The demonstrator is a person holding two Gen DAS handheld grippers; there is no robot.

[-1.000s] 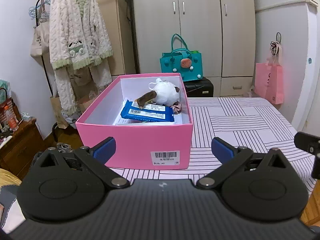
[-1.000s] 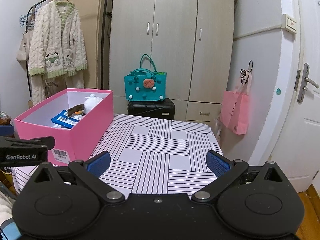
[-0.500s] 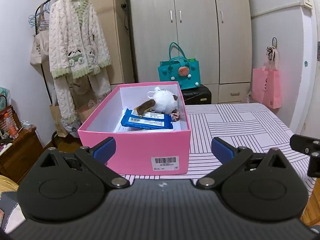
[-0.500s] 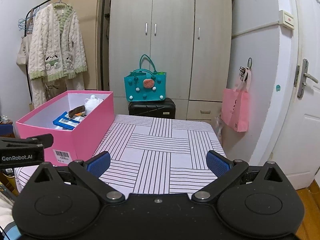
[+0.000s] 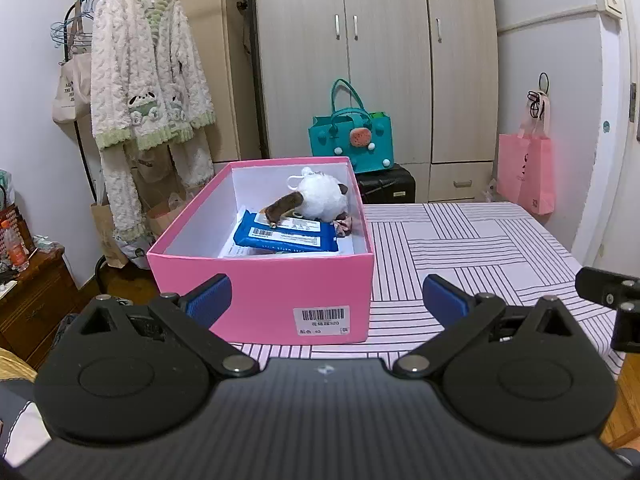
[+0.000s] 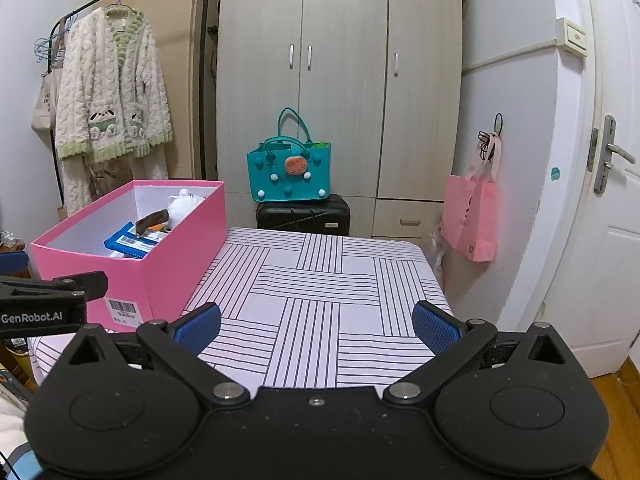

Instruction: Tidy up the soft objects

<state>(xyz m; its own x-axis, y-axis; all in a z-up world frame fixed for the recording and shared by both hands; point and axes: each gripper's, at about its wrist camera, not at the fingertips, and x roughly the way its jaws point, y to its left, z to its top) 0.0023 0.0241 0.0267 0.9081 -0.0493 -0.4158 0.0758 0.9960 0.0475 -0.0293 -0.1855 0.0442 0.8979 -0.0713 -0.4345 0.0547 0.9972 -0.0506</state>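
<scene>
A wardrobe [image 6: 340, 92] is filling the far wall, with a fluffy robe [image 5: 148, 80] hanging on a rack to its left. The table [image 6: 320, 300], covered in a striped cloth, is stretching from the near edge toward the wardrobe. A pink box [image 5: 264, 280] is sitting open on the left part of the table, its long axis running from near to far and its barcode label facing the near side. Beyond the table a teal bag [image 6: 289, 176] is resting on a black suitcase [image 6: 304, 216], and a pink bag [image 6: 472, 216] is hanging on the right wall.

Inside the box, a blue packet [image 5: 286, 236] is lying flat with its long side running across the box, toward the near end. A white plush toy [image 5: 322, 198] is sitting at the far end, its brown part pointing left and down onto the packet.

The left gripper [image 5: 326, 300] is hovering released just in front of the box, fingers spread wide and holding nothing. The right gripper [image 6: 316, 326] is hanging over bare cloth to the right of the box, likewise spread and empty.
</scene>
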